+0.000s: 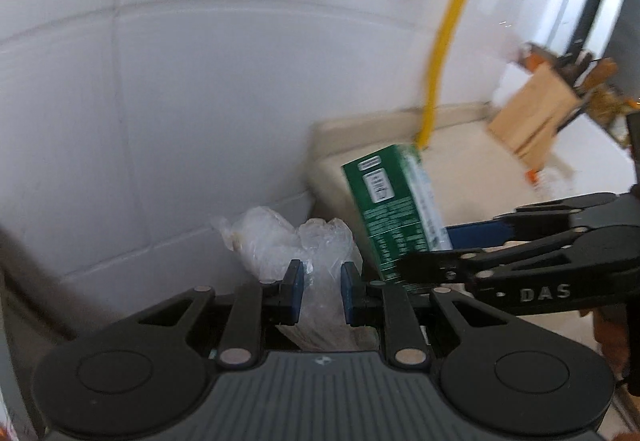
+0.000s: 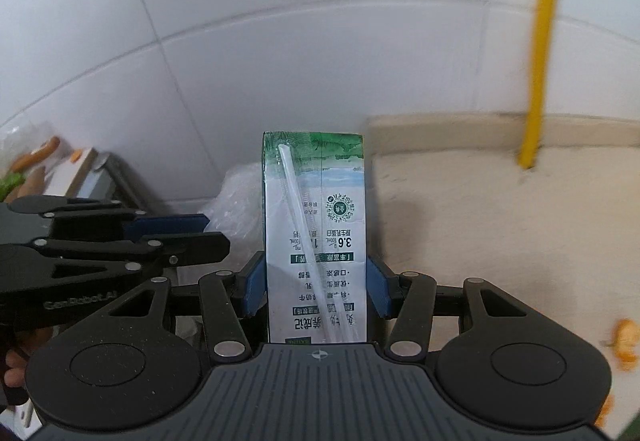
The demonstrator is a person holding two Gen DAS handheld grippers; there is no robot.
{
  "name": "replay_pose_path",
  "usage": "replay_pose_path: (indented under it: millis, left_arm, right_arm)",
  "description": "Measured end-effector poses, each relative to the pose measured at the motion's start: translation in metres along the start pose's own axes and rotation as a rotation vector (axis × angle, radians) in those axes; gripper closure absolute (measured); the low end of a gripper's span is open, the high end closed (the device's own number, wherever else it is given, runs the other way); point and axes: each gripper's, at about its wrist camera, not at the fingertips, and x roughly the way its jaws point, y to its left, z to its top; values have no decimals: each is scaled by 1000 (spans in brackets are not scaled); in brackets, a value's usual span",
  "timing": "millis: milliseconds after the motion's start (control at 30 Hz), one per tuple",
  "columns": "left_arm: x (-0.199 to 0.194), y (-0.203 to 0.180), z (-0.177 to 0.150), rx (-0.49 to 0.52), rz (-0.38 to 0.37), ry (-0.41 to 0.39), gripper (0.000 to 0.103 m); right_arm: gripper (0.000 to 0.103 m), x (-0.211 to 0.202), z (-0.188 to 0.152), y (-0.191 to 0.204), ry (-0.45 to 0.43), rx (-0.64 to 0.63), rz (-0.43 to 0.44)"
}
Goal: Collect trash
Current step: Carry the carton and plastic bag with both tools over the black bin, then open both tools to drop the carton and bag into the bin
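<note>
1. The left hand-held gripper is clamped on a crumpled clear plastic bag, low in the centre of the left wrist view; the bag bulges above the blue pads.
2. The right hand-held gripper is clamped on a green-and-white milk carton with a wrapped straw on its face, standing upside down at the centre of the right wrist view.
3. In the left wrist view the carton appears tilted, right of centre, just beside the bag.
4. Behind both is a white tiled wall; the beige table fills the right side.
5. A yellow rod meets the table at upper right.
6. Orange peel lies at the table's right edge.
7. A wooden knife block shows blurred at upper right of the left view.
</note>
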Motion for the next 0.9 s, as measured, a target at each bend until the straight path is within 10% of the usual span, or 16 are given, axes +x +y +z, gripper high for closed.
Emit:
replay_pose_path:
  millis: [900]
  left_arm:
    - [61, 44, -30, -108, 119, 176, 83]
  right_arm:
    - [34, 146, -46, 0, 236, 136, -25]
